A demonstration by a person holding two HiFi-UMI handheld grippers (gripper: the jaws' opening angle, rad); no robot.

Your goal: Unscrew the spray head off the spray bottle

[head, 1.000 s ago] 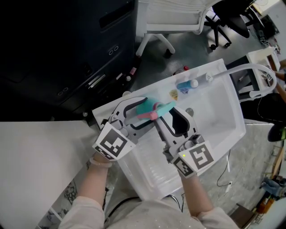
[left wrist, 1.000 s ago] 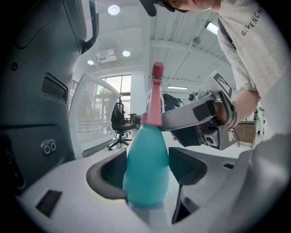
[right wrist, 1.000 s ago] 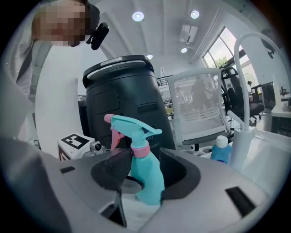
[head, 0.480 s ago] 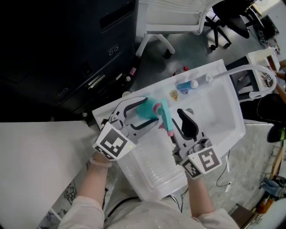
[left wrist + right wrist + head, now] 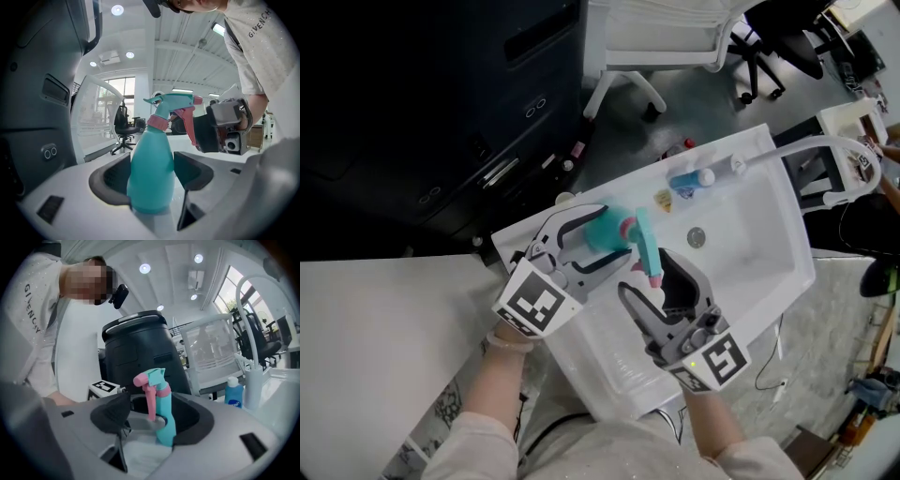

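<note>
A teal spray bottle (image 5: 602, 229) is held over the white sink (image 5: 778, 216), with my left gripper (image 5: 598, 234) shut on its body (image 5: 150, 173). Its teal spray head (image 5: 643, 240) with a pink collar and pink trigger (image 5: 654, 276) sits on the neck (image 5: 157, 123) and points towards me. My right gripper (image 5: 647, 274) is open; its jaws have just been opening and stand wide on either side of the trigger end without pressing on it. In the right gripper view the bottle (image 5: 165, 420) stands upright just beyond my open right gripper (image 5: 157, 420).
A small blue bottle (image 5: 689, 180) lies at the sink's far rim beside a white faucet (image 5: 825, 142). The drain (image 5: 697, 238) is right of the bottle. A black cabinet (image 5: 441, 103) stands to the left and a white chair base (image 5: 628, 84) beyond the sink.
The right gripper turned the spray head from pointing right to pointing towards me, then let go, opened wide and drew back a little. The left gripper and bottle stayed put.
</note>
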